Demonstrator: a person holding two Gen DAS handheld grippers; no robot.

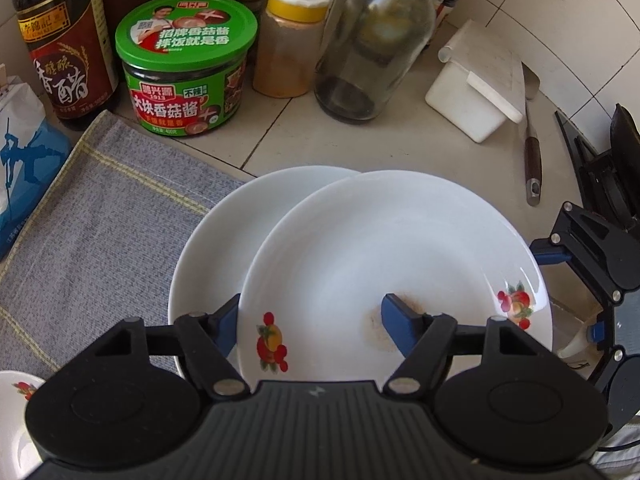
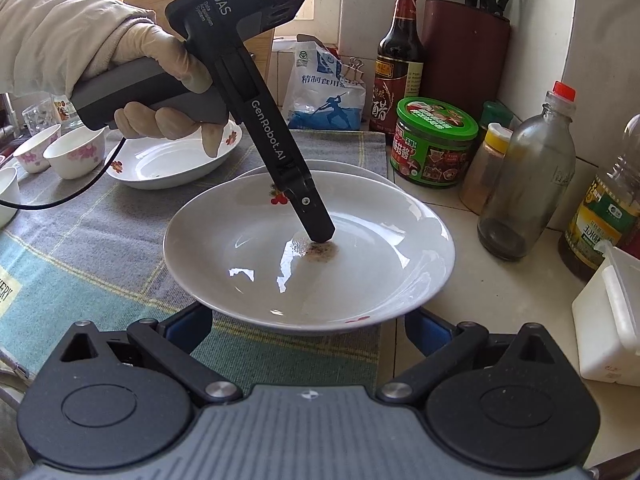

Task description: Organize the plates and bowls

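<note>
A white plate (image 1: 372, 256) with fruit prints and a brown stain rests askew on a second white plate (image 1: 224, 240). My left gripper (image 1: 308, 320) is open, its jaws straddling the top plate's near rim: one finger outside the rim, the other on the stain. In the right wrist view the left gripper's finger (image 2: 316, 220) touches the stained centre of the top plate (image 2: 308, 248). My right gripper (image 2: 308, 328) is open, its fingers either side of that plate's near edge, below the rim. Another plate (image 2: 168, 164) and small bowls (image 2: 74, 152) lie at the left.
Along the back stand a vinegar bottle (image 1: 64, 40), a green-lidded sauce jar (image 1: 184, 64), a spice jar (image 1: 290, 40), a glass bottle (image 1: 372, 44) and a white box (image 1: 476, 84). A knife (image 1: 532, 152) lies at the right. A checked cloth (image 1: 100, 220) covers the left counter.
</note>
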